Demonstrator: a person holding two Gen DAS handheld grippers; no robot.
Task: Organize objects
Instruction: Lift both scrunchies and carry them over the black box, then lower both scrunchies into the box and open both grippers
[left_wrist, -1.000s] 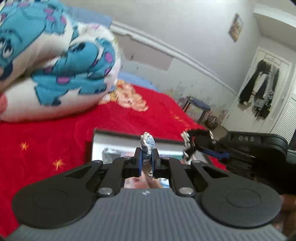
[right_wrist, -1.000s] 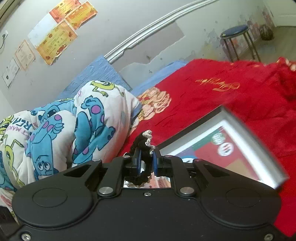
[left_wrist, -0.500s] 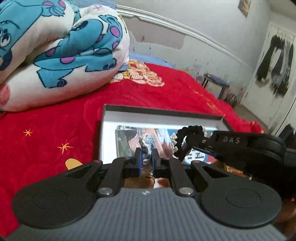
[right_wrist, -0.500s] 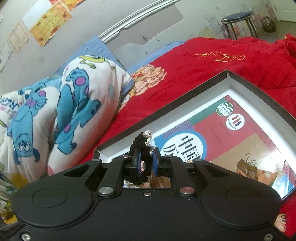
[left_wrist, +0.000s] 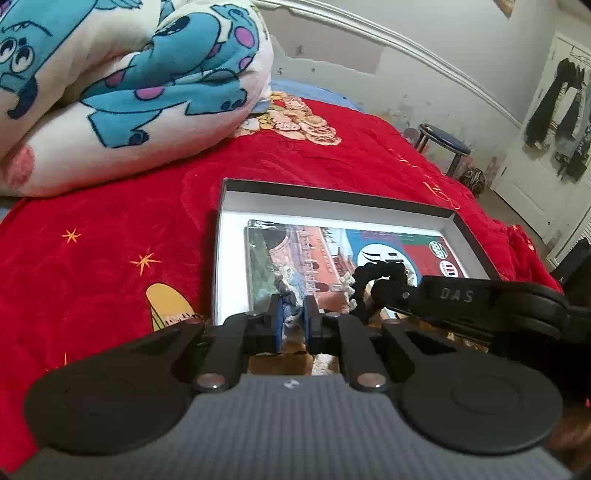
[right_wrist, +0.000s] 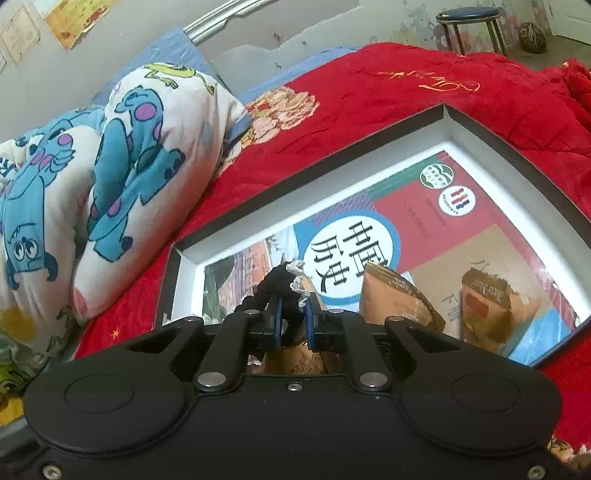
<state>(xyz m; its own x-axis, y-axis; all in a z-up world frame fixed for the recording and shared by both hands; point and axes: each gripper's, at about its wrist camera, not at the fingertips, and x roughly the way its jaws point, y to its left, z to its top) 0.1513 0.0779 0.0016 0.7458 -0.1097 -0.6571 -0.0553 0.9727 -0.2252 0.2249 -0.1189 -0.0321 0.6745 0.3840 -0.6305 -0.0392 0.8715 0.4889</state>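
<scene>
Both lowered toward box (left_wrist: 332, 192): left gripper (left_wrist: 292, 320) clamped on blue scrunchie (left_wrist: 291, 286), right gripper (right_wrist: 292, 320) on black scrunchie (right_wrist: 280, 286).

Left tongs (left_wrist: 292, 320): black, grey ribbed body; right tongs (right_wrist: 292, 320): black, blue pads.

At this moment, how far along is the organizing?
Done: a colourful textbook and brown paper packets already lie in the shallow white-lined box. In hand: the left hand-held gripper pinches a blue-white lace scrunchie; the right hand-held gripper a black one. Left: releasing both.
</scene>
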